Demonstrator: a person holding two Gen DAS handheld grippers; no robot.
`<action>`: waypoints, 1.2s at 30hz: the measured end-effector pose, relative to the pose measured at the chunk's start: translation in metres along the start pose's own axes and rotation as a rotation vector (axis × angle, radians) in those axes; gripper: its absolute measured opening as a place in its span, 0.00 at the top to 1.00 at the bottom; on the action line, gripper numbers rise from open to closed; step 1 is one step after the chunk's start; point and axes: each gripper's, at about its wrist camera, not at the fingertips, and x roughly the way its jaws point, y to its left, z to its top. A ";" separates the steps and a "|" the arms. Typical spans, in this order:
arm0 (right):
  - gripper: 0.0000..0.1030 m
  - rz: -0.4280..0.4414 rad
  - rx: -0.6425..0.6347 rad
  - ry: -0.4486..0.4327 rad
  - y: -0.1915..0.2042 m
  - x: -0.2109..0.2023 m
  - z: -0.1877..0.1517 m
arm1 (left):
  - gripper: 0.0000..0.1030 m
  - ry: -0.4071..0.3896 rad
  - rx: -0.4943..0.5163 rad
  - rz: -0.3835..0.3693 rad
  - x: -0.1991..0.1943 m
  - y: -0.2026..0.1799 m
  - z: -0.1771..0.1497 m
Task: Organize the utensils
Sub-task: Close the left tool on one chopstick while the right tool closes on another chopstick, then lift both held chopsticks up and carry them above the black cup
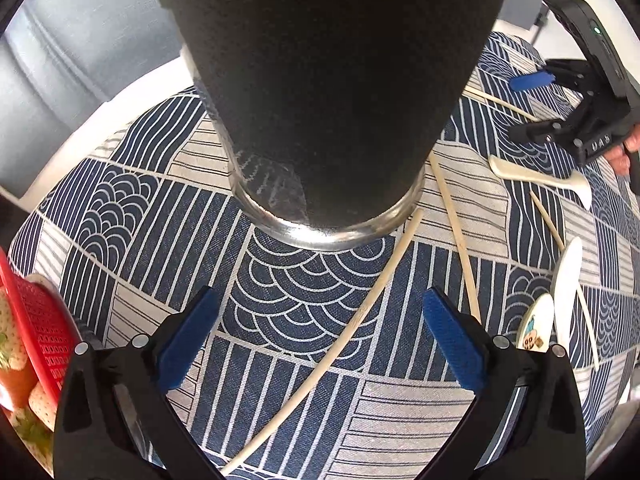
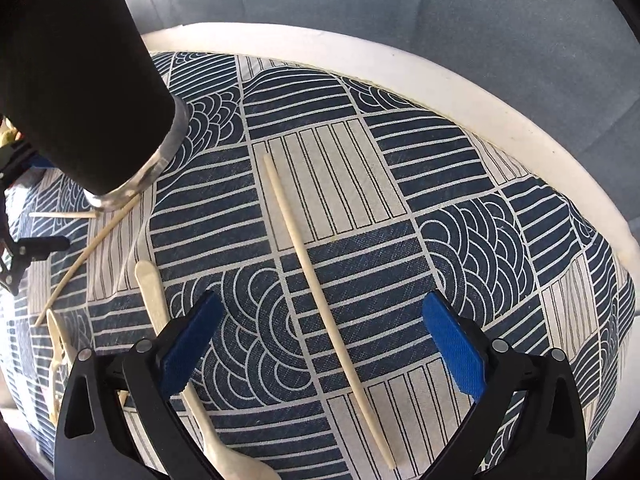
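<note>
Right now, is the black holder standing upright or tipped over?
Upright: the black holder stands on its metal base ring on the patterned cloth. Its inside is out of view, so full or empty cannot be told.

My left gripper sits at the bottom of its own wrist view, jaws spread wide, the blue pads angled outward at lower left and lower right with nothing between them. My right gripper shows the same pose in its wrist view: both black fingers splayed apart, blue pads facing inward, nothing clamped. In the left wrist view I also see the right gripper at the upper right edge, jaws parted, with my fingers curled around its handle at the frame's right border.
</note>
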 end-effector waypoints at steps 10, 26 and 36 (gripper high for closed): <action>0.96 -0.063 -0.020 -0.029 0.029 -0.022 -0.017 | 0.92 0.039 -0.003 -0.023 -0.025 -0.027 -0.007; 0.96 -0.050 0.185 -0.105 0.011 -0.062 -0.048 | 0.95 0.053 -0.132 0.019 -0.050 -0.030 -0.033; 0.96 -0.062 0.141 -0.273 0.000 -0.135 -0.039 | 0.95 -0.040 -0.164 0.089 -0.107 -0.003 -0.033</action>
